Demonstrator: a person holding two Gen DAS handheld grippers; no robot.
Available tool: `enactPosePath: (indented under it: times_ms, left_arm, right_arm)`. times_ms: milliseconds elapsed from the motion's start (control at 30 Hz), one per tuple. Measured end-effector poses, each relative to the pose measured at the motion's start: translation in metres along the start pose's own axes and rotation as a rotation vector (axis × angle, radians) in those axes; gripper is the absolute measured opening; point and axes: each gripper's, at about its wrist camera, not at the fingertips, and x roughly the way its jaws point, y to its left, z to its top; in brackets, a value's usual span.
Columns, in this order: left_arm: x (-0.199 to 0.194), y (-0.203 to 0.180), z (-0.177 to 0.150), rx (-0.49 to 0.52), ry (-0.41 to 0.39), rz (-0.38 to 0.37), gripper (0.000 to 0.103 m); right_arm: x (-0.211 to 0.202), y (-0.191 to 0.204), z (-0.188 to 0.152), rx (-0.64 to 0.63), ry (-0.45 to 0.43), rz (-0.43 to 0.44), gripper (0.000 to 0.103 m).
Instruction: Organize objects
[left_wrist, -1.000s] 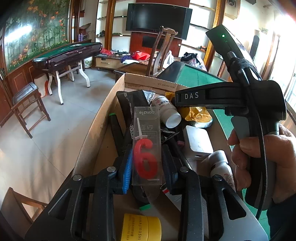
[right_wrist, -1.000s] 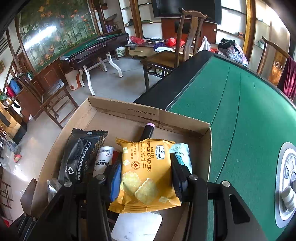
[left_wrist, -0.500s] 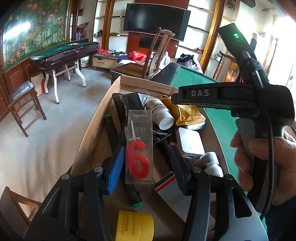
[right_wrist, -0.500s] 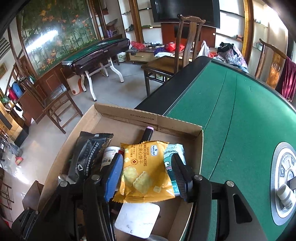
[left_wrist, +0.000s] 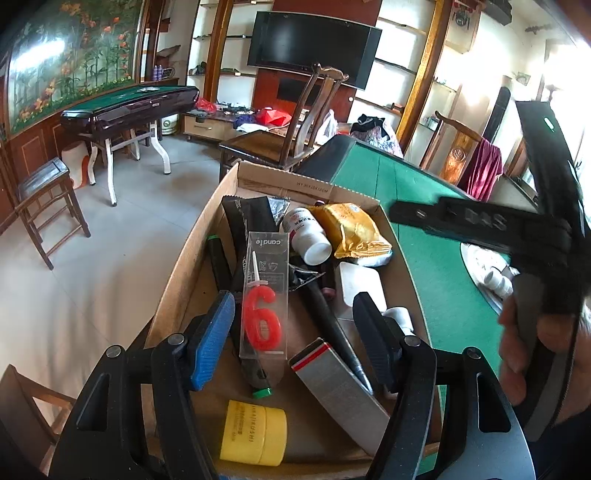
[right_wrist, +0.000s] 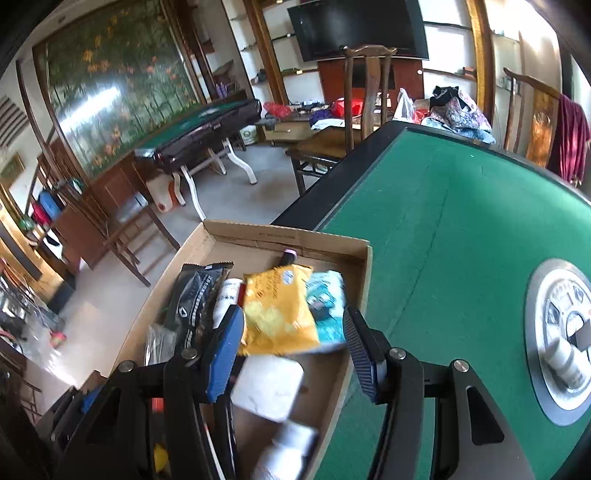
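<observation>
A cardboard box (left_wrist: 173, 280) (right_wrist: 325, 240) sits at the edge of a green felt table (right_wrist: 443, 229). In it lie a clear packet with a red "6" candle (left_wrist: 264, 295), a yellow cracker packet (left_wrist: 351, 229) (right_wrist: 277, 314), a white bottle (left_wrist: 306, 236), a black pouch (right_wrist: 195, 295), a yellow jar (left_wrist: 255, 432) and a white block (right_wrist: 266, 387). My left gripper (left_wrist: 295, 332) is open above the candle packet, not touching it. My right gripper (right_wrist: 295, 347) is open above the cracker packet, which rests in the box.
A round grey centre panel (right_wrist: 561, 347) with a small white bottle (right_wrist: 565, 358) is set in the table at right. The right gripper's body and hand (left_wrist: 535, 295) show in the left wrist view. Wooden chairs (right_wrist: 354, 122) stand beyond the table.
Both grippers have opened and pulled back up. The candle packet and the cracker packet were let go and now lie in the box.
</observation>
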Motion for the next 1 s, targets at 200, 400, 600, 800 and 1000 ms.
enactPosePath:
  times_ms: [200,400,600,800,1000]
  left_arm:
    - [-0.015,-0.020,0.000,0.031,-0.024,-0.015,0.067]
    - [-0.016,-0.065,-0.003,0.100,-0.002,-0.071,0.067]
    - [-0.004,-0.118,-0.014,0.172,0.055,-0.129,0.067]
    - [0.019,-0.165,-0.031,0.215,0.174,-0.211,0.067]
    - [0.032,-0.193,-0.043,0.272,0.225,-0.215,0.067]
  right_arm:
    - [-0.043,-0.051,-0.030,0.093,-0.035,0.041,0.058]
    - [-0.086,-0.128,-0.060,0.211,-0.090,-0.001,0.060]
    - [-0.114,-0.209,-0.073,0.338,-0.151,-0.077,0.060]
    - [-0.103,-0.261,-0.061,0.351,-0.153,-0.127,0.060]
    - [-0.075,-0.281,-0.063,0.367,-0.117,-0.015,0.060]
